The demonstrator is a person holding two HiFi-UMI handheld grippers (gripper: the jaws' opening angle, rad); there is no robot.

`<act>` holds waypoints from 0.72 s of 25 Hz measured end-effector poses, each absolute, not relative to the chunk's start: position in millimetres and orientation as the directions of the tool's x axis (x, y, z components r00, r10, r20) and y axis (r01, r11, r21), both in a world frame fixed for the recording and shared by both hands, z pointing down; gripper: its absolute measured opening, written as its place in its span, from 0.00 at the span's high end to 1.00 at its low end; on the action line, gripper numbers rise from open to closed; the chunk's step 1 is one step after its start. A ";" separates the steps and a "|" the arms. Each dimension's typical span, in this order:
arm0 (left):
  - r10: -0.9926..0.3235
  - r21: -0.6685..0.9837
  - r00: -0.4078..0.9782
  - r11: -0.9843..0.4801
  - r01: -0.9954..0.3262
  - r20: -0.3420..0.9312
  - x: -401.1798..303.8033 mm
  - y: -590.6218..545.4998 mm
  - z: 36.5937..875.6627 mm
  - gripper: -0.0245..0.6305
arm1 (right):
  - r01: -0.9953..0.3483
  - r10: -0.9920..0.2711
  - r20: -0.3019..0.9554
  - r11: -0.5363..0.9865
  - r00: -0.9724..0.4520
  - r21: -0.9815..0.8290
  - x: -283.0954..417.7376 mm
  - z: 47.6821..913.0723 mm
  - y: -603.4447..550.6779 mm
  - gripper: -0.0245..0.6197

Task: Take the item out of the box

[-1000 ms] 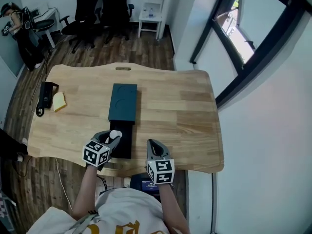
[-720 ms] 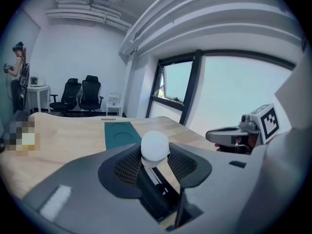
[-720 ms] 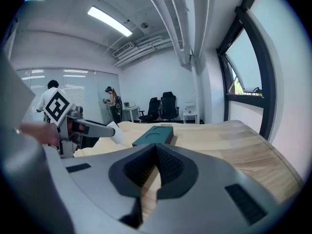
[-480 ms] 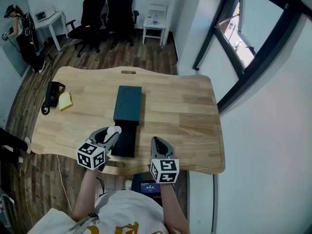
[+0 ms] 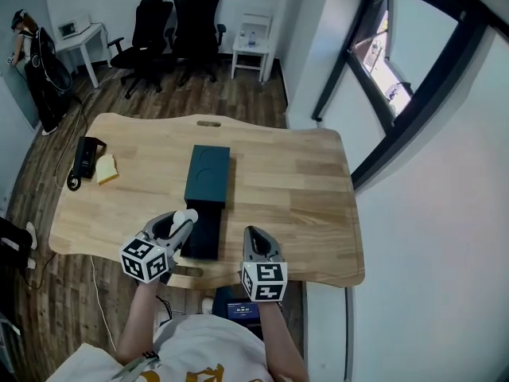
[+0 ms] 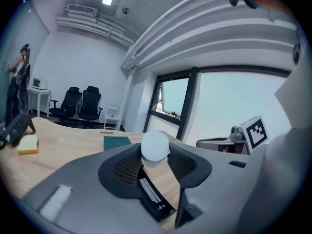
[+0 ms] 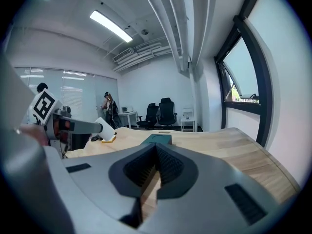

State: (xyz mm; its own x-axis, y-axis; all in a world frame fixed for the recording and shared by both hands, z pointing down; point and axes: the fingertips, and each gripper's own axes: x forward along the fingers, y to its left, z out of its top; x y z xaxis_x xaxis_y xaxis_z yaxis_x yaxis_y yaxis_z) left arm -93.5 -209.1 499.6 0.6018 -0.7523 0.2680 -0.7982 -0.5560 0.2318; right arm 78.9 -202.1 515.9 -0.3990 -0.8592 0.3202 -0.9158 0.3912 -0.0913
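White item gripped, out of the box

Lower centre of the head view: the left gripper (image 5: 182, 223) has its jaws partly apart, clamped on the round white item (image 6: 155, 146) at the pad tips; the right gripper (image 5: 255, 237) is closed and empty. Beyond sit the dark open tray (image 5: 202, 235) and teal box (image 5: 207, 173) on the table (image 5: 302, 189). So shallow a hold could let the round item slip and roll off the near edge.

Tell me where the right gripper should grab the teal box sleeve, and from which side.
Likely across the two long side walls of the teal sleeve, coming down from above: it lies flat, long and narrow, with bare table to its right. The right gripper is shut and empty; the left gripper holds the white round item above the black tray.
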 end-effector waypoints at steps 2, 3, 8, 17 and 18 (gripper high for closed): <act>-0.753 0.231 0.605 -0.560 -0.796 0.260 -93.8 -210.1 497.5 0.70 | -0.915 -0.857 0.324 0.396 -0.400 -0.082 77.2 516.5 -202.4 0.95; -0.752 0.225 0.605 -0.562 -0.796 0.263 -93.8 -210.6 497.4 0.71 | -0.915 -0.857 0.325 0.396 -0.400 -0.080 76.8 516.5 -202.6 0.95; -0.742 0.225 0.612 -0.569 -0.791 0.275 -92.1 -211.0 503.6 0.70 | -0.918 -0.858 0.334 0.388 -0.391 -0.079 78.3 519.1 -202.8 0.95; -0.734 0.228 0.619 -0.576 -0.785 0.280 -94.4 -213.1 507.6 0.71 | -0.929 -0.861 0.355 0.362 -0.364 -0.073 83.3 524.3 -204.9 0.95; -0.733 0.228 0.619 -0.575 -0.785 0.282 -95.5 -213.0 508.4 0.70 | -0.930 -0.862 0.356 0.360 -0.361 -0.073 83.3 524.8 -204.6 0.95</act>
State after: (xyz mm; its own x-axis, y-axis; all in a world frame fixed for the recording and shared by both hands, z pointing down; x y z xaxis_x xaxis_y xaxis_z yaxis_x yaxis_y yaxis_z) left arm -95.5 -213.0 508.4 0.6189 -0.7330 0.2823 -0.7854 -0.5753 0.2283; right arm 83.3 -204.6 524.8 -0.3614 -0.8617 0.3561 -0.9302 0.3598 -0.0733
